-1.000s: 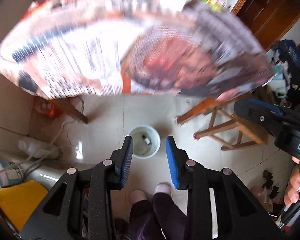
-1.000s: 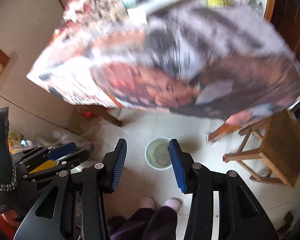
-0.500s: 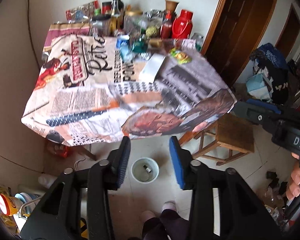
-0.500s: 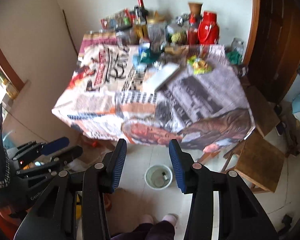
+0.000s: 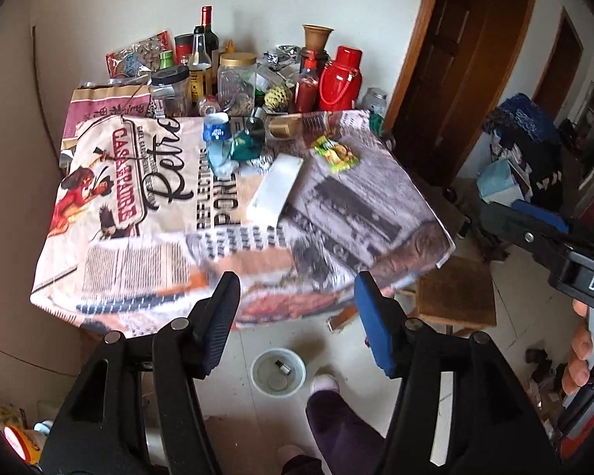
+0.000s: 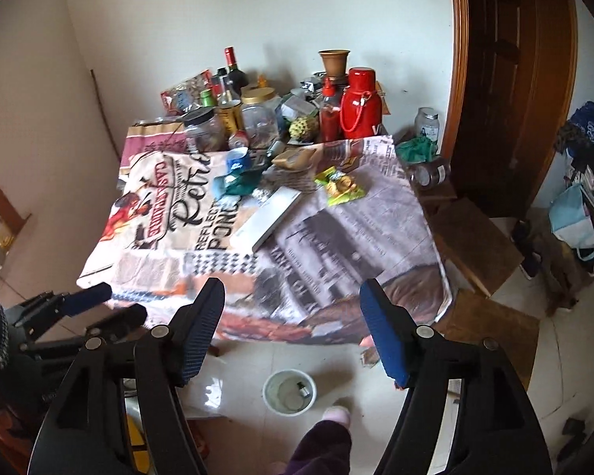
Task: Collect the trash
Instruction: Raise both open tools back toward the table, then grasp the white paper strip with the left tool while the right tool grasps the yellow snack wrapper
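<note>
A small white bin stands on the tiled floor in front of the table, with a small dark item inside. On the printed tablecloth lie a yellow-green snack wrapper, a flat white box and crumpled blue and green wrappers. My left gripper hangs above the table's near edge, its jaws opening with nothing between them. My right gripper hovers alongside, its jaws also opening and empty.
Bottles, jars and a red thermos crowd the table's far side. Wooden stools stand at the right, near a dark door. A person's slippered foot is beside the bin. Bags and clutter fill the right side.
Both grippers have risen from under the cloth's edge to above the table, so the tabletop has come into view. Both pairs of jaws have spread wider.
</note>
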Available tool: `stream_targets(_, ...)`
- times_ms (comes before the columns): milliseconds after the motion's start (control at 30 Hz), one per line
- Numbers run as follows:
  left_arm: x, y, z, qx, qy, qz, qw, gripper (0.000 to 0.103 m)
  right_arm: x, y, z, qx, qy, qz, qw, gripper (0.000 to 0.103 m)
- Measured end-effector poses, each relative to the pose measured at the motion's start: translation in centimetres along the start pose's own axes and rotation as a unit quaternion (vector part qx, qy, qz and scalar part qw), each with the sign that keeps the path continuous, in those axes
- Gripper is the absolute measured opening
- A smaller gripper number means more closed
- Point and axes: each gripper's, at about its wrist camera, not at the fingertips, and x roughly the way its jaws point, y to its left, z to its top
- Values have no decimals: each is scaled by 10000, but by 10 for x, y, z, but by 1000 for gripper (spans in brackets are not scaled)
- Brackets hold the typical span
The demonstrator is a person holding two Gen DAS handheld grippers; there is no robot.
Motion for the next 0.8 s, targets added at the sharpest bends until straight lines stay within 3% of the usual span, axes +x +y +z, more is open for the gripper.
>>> stream_targets(167,37,-3,42,-193,102,96,9997,59,27,-35,33,-17,110,5,9999,67)
stream_targets(367,79,-5,86,-252,204,471,9984,59,66,-71,64,-52,410,257,9988,67)
stream_targets(633,143,6,114,-827,626,439,9936,59,140,-99,94,-46,996,291,9946,67)
stream_targets(800,184,11,119,-757,923,496,9916,59,180,-100,107,-158,1138,475,9922,67)
